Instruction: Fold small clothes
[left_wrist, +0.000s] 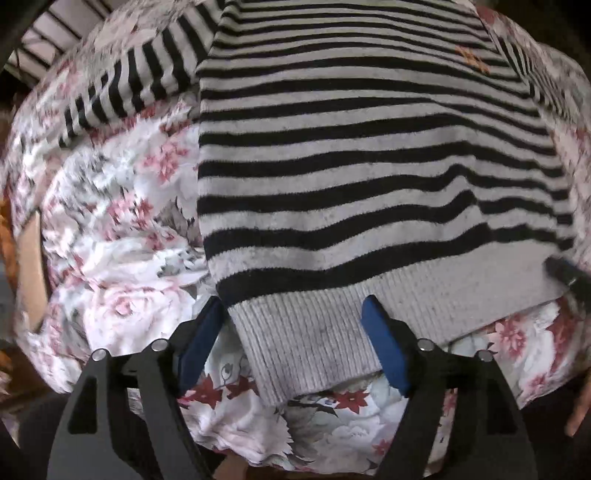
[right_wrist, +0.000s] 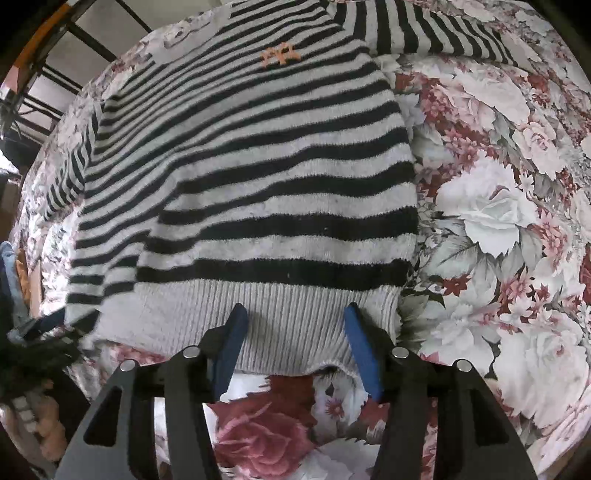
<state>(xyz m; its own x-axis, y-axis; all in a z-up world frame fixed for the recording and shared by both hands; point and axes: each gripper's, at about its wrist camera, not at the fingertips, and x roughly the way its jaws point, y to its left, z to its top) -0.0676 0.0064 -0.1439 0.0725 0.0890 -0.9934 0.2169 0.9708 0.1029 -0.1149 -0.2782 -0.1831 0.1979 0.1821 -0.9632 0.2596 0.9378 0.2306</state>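
The left gripper (left_wrist: 293, 317) has its blue-padded fingers (left_wrist: 384, 347) spread apart over the ribbed grey hem (left_wrist: 314, 347), gripping nothing. The right gripper (right_wrist: 293, 325) is likewise open. The fuzzy striped sweater (right_wrist: 251, 177) lies flat on a floral sheet (right_wrist: 498, 221), its sleeves cut off at the frame edges.

You can read no clear text; the striped sweater (right_wrist: 243, 166) bears an orange embroidered emblem (right_wrist: 279, 54), its letters illegible.
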